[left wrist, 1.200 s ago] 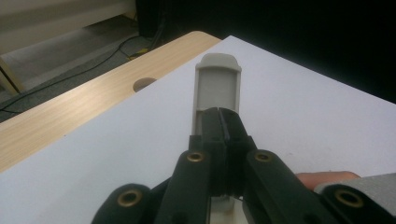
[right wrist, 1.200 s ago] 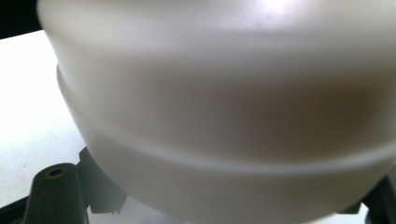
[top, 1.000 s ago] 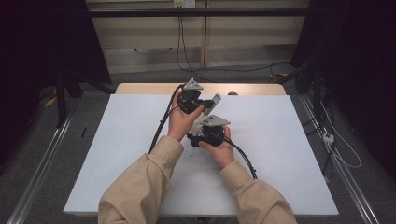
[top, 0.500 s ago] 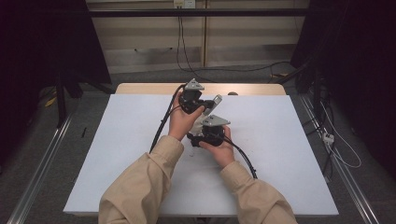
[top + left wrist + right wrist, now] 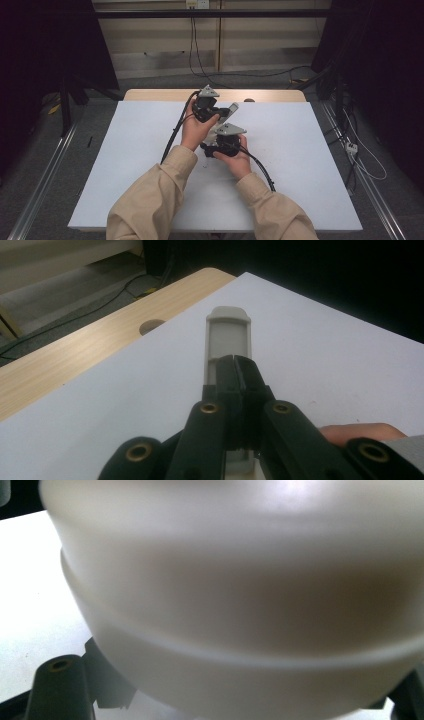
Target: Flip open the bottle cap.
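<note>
White tabletop [image 5: 125, 165] with a strip of bare wood at its far edge lies under both hands, dark curtains around it. The left gripper [image 5: 235, 371] is seen clamped shut on a flat grey plastic bar [image 5: 228, 332], raised above mid-table and slanting toward the right gripper [image 5: 220, 146], whose jaw state cannot be told behind a blurred pale surface [image 5: 240, 605]. Judged from this, the bar is best kept level, the clamp firm and the hands moved together.
</note>
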Available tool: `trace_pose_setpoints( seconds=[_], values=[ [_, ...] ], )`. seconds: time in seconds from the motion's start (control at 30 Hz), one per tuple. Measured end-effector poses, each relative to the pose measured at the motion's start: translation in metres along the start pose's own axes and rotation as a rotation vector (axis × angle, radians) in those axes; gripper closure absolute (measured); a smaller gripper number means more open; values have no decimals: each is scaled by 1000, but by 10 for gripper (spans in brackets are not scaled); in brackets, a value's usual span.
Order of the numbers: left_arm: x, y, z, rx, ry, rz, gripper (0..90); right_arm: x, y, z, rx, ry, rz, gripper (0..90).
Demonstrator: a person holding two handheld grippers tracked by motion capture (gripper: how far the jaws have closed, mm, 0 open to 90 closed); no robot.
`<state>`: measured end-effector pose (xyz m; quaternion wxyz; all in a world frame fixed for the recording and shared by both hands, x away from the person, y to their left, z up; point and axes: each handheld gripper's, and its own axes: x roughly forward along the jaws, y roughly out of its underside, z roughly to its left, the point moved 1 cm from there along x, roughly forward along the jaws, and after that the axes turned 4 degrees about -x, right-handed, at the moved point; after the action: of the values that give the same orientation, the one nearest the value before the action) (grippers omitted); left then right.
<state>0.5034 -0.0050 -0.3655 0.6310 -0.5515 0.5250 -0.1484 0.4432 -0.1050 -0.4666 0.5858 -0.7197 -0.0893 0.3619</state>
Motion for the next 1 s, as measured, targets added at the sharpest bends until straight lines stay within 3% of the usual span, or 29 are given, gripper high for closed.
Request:
trace_pose_setpoints(
  seconds=[0.8,1.0],
  values=[
    [5,3,0,1,-3,15,900,0,0,0,-3,0,2,188],
    [5,3,-1,25,-11,28,900,0,0,-1,4,-1,0,188]
  ],
)
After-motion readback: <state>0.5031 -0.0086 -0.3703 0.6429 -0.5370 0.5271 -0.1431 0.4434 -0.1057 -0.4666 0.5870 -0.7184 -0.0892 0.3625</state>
